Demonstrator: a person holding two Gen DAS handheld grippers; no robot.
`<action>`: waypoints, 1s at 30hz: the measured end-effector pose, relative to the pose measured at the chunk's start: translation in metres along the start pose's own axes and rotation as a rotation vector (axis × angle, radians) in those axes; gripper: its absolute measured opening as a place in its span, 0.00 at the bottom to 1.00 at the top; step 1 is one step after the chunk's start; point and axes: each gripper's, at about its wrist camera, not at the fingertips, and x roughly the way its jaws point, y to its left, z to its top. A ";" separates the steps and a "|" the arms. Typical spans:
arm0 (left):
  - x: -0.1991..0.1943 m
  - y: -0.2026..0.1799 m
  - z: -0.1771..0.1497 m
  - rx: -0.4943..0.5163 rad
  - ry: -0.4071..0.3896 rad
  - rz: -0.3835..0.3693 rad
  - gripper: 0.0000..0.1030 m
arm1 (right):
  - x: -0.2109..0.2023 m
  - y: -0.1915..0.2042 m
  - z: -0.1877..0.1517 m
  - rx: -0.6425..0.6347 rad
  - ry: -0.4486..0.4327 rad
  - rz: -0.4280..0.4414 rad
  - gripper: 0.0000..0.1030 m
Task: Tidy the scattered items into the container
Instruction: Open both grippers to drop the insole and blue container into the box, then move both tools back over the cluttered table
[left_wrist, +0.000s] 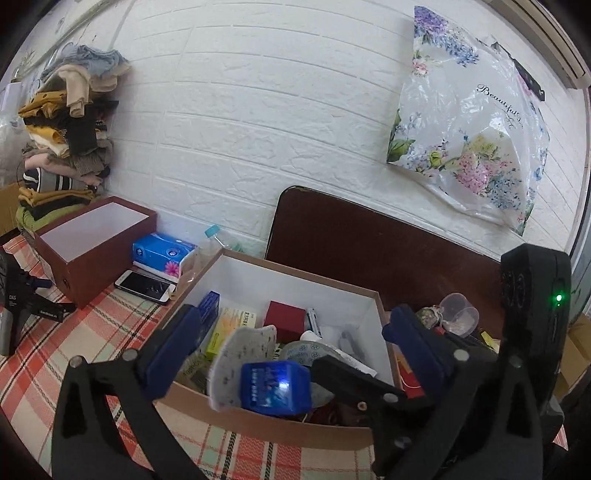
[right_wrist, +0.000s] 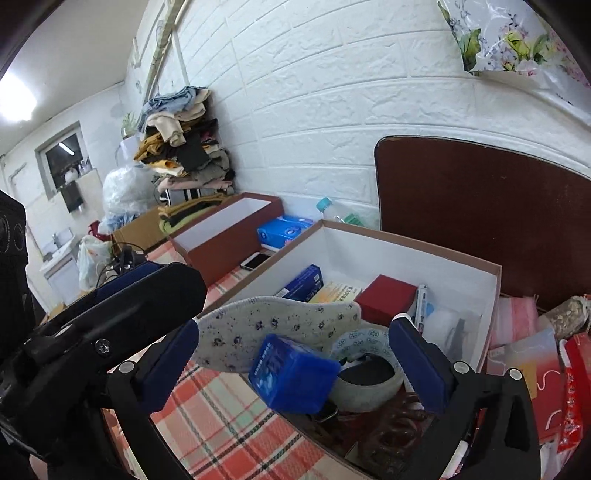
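Now both grippers are hovering over the box (left_wrist: 369, 295) with fingers spread wide and gripping nothing — the left gripper (left_wrist: 291, 332) and right gripper (right_wrist: 295, 343) are letting go, so the insole (right_wrist: 280, 325) and blue packet (right_wrist: 291, 373) are dropping among the things inside.

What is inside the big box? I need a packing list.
In the box: insole, blue packet, tape roll, red case, blue carton, yellow carton. Whatever lies beneath them is covered.
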 end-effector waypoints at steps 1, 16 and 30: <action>-0.002 -0.002 0.000 -0.001 0.003 -0.006 1.00 | -0.004 0.000 -0.001 0.006 0.001 0.002 1.00; -0.046 -0.122 -0.008 0.109 0.025 -0.152 1.00 | -0.127 -0.037 -0.036 0.111 -0.101 -0.052 1.00; -0.026 -0.282 -0.070 0.281 0.166 -0.331 1.00 | -0.248 -0.193 -0.141 0.399 -0.137 -0.215 1.00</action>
